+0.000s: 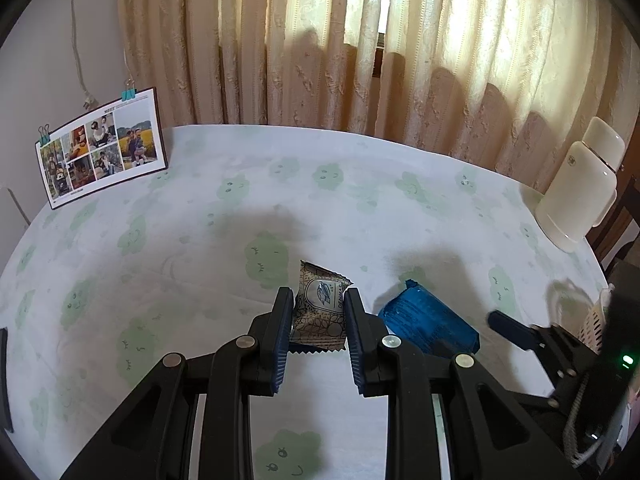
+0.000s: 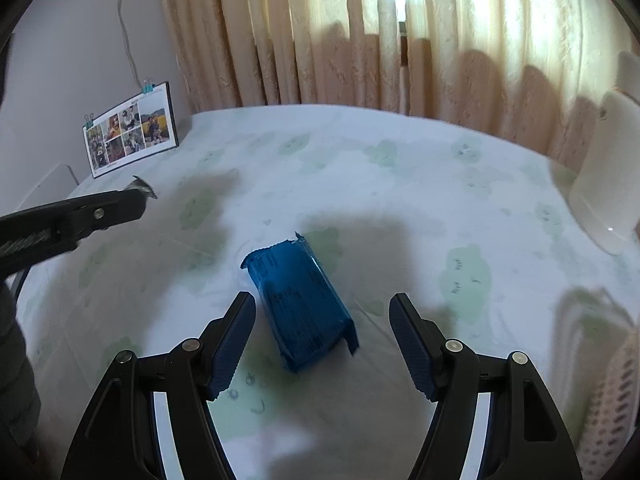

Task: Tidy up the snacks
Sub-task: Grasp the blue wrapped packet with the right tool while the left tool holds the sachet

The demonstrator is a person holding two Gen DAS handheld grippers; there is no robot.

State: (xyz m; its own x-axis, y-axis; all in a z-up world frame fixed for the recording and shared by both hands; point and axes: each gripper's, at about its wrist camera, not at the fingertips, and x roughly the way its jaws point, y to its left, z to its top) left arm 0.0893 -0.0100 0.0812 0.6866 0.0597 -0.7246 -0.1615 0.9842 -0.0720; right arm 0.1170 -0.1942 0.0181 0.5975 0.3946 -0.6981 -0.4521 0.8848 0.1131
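- We see our left gripper (image 1: 319, 300) closed on a brown packet (image 1: 320, 312); both blue pads press its sides, and the packet stands upright between them, its top edge poking out past the fingertips.
- From the right wrist view the left gripper (image 2: 136, 200) comes in at 9 o'clock, raised over the table (image 2: 360, 152), with a crumpled corner of the brown packet (image 2: 145, 190) showing at its tip.
- Our right gripper (image 2: 322, 304) is spread wide and has hold of nothing. Its two fingers (image 2: 236, 340) flank the blue packet (image 2: 300, 304) without touching it.
- The blue packet lies flat on the table, long axis running from 11 o'clock to 5 o'clock in the right wrist view, its torn or crimped end pointing away from us.
- In the left wrist view the blue packet (image 1: 428, 324) sits at 3 o'clock of the brown one, just beside the left gripper's right finger, and one finger of the right gripper (image 1: 510, 328) shows further towards 3 o'clock.
- A pale perforated basket (image 2: 612, 400) shows at 4 o'clock in the right wrist view, blurred, so we cannot tell what is in it.
- At 10 o'clock a photo card (image 1: 102, 146) stands at the table's far left edge, held by clips.
- At 2 o'clock a cream flask (image 1: 580, 184) stands near the table's right edge.
- Curtains (image 1: 360, 40) hang behind the table, which wears a white cloth with green cloud faces.
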